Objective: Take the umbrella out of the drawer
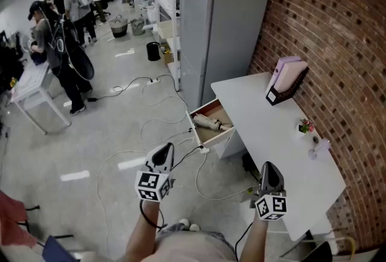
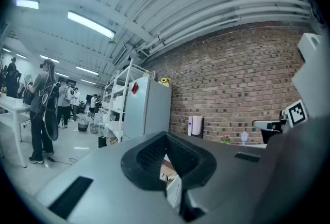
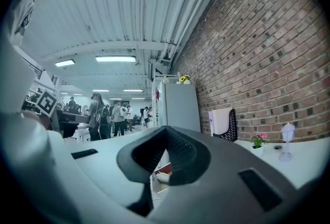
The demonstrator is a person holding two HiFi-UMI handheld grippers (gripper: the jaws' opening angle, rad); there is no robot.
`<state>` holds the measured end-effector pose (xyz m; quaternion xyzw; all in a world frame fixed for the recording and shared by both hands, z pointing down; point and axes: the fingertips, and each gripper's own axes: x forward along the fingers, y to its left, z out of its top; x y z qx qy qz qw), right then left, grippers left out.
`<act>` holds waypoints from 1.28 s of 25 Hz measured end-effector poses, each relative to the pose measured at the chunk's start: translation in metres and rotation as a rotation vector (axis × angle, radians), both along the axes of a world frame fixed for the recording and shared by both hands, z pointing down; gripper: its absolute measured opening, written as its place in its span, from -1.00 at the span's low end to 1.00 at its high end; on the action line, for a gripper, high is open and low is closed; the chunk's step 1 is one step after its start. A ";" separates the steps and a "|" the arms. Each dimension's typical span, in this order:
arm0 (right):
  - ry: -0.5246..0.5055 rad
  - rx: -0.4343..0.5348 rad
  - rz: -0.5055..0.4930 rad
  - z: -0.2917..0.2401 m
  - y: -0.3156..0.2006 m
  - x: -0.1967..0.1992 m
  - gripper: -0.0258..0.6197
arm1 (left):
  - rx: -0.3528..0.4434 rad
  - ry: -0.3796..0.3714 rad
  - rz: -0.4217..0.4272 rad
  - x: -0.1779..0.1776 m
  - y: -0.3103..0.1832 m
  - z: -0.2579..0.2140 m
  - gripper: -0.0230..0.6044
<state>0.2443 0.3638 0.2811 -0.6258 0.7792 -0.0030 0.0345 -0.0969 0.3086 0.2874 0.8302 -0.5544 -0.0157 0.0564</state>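
Note:
A folded beige umbrella (image 1: 208, 122) lies in the open drawer (image 1: 222, 113) at the left side of the white desk (image 1: 271, 134). My left gripper (image 1: 165, 151) hovers over the floor, short of the drawer and a little to its left, jaws shut and empty. At the desk's near end my right gripper (image 1: 269, 168) is also shut with nothing in it. Both point level toward the drawer. In the left gripper view the gripper (image 2: 166, 136) covers most of the drawer. In the right gripper view, part of the umbrella (image 3: 162, 177) shows below the right gripper (image 3: 166, 130).
A grey fridge (image 1: 224, 31) stands beyond the desk against the brick wall (image 1: 338, 25). On the desk are a pink file holder (image 1: 286, 79), a small flower pot (image 1: 306, 127) and a little cup (image 1: 318, 147). Cables (image 1: 154, 128) trail over the floor. People (image 1: 60, 49) stand far left by a white table (image 1: 29, 89).

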 end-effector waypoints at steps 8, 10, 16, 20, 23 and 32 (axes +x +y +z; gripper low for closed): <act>-0.005 -0.004 0.002 0.003 0.001 0.002 -0.87 | -0.007 0.001 -0.003 0.002 0.001 0.004 -0.84; -0.009 -0.006 0.005 0.003 0.001 0.001 -0.87 | -0.009 0.000 -0.002 0.001 0.001 0.004 -0.84; -0.019 -0.007 0.004 0.003 0.001 0.000 -0.87 | -0.010 0.003 0.002 0.002 0.000 0.005 -0.84; -0.027 0.001 -0.021 0.001 0.001 -0.005 -0.87 | -0.014 0.001 0.001 0.002 0.000 0.006 -0.84; -0.017 0.008 -0.041 0.001 0.000 -0.010 -0.86 | -0.012 0.002 0.012 0.003 0.000 0.007 -0.84; -0.053 0.006 -0.032 -0.001 -0.003 -0.014 -0.86 | 0.005 0.061 -0.024 -0.012 -0.002 0.005 -0.83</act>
